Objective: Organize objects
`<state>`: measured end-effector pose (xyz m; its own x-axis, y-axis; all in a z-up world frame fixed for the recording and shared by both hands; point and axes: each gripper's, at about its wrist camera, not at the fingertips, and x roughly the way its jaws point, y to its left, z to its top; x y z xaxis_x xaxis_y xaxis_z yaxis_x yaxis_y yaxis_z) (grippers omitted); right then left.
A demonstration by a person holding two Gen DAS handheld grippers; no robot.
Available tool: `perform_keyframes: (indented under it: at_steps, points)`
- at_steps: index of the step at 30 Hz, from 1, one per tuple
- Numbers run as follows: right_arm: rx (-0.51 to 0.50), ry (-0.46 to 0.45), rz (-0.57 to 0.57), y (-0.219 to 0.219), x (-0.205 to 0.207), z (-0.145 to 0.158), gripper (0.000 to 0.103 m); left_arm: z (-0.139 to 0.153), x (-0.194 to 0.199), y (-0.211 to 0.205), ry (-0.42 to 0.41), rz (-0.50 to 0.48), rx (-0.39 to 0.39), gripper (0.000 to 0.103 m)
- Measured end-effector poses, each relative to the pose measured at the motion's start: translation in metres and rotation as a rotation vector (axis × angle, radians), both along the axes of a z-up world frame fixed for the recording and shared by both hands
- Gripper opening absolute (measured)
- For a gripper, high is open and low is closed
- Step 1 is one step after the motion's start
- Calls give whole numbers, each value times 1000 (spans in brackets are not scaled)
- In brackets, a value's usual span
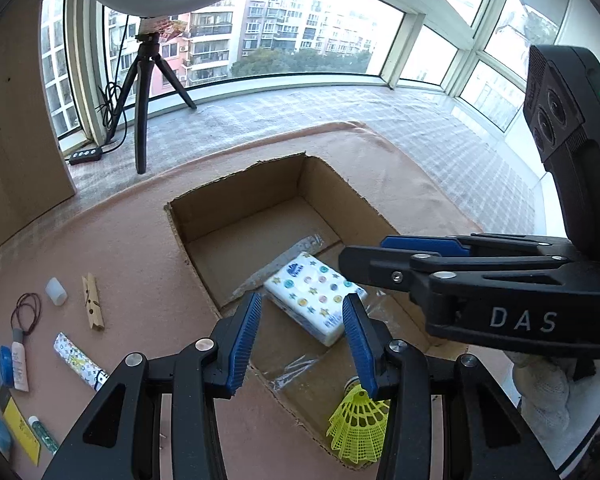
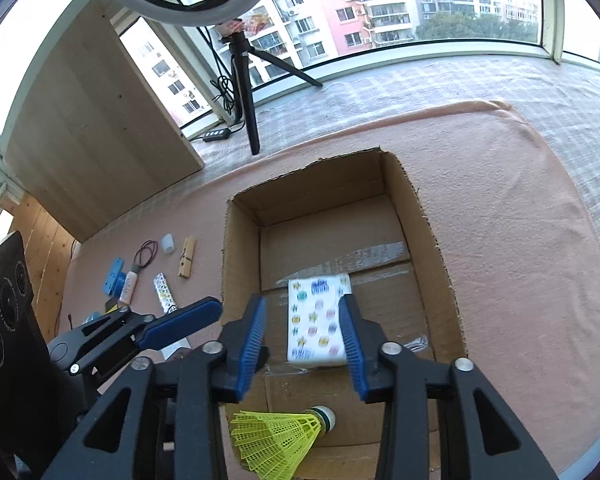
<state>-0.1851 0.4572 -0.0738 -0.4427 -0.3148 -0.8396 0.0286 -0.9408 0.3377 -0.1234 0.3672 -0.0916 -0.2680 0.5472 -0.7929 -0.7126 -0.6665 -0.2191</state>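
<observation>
The cardboard box (image 2: 340,216) was the landmark, open-topped on a pink cloth (image 2: 520,208) spread over the surface it sat on; whether a table lay under the cloth could not be told. Inside the box lay a patterned tissue pack (image 2: 318,320) flat on the floor of the box, blurred in the right wrist view, and a yellow shuttlecock (image 2: 278,436) on its side at the near end. The right gripper (image 2: 304,336) hung over the box with the tissue pack seen between its spread jaws, pads not touching it, so this read as a drop just made. The left gripper (image 1: 302,336) was spread too, holding nothing, hovering over the near-left edge of the box. Step judged: finish the release, then fetch the next item. To do it well, lift the right gripper straight up clear of the box walls and swing the left one out toward the loose items. Left of the box sat a wooden clothespin (image 1: 93,300), a small white bottle (image 1: 56,291), a patterned tube (image 1: 80,360) and more small bits. Beyond the box stood a ring light on a tripod (image 1: 142,92), a checked mat and curved windows facing apartment blocks.
</observation>
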Motion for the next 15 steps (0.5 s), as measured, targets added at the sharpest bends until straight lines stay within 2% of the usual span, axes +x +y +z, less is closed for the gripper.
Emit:
perform_keyframes:
  at_steps: [9,15]
  points:
    - [-19,3,-10,0,5,1,39,5,1,-23,1,30,7,47]
    - [-21,16,16,-14,14,4,47,4,4,-53,-1,69,1,47]
